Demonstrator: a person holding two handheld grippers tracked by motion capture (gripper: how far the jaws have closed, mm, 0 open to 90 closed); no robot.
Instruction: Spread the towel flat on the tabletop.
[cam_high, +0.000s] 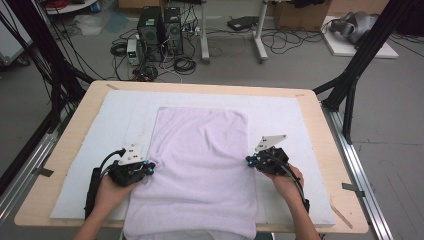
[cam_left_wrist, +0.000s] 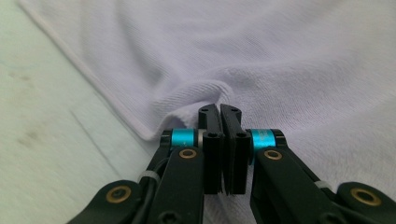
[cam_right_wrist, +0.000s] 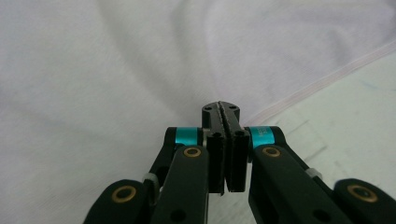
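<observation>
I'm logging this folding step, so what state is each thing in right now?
Towel: spread flat on the table, near end hanging over the table's front edge, bunched at each side edge.
Left hand-held gripper: shut on the towel's edge.
Right hand-held gripper: shut at the towel's edge.

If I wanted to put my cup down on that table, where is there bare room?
Free patches: the white mat left of the towel, the mat right of it near the table edge, and the strip behind the towel's far edge. The towel's two side edges are crowded by the left gripper and right gripper.
</observation>
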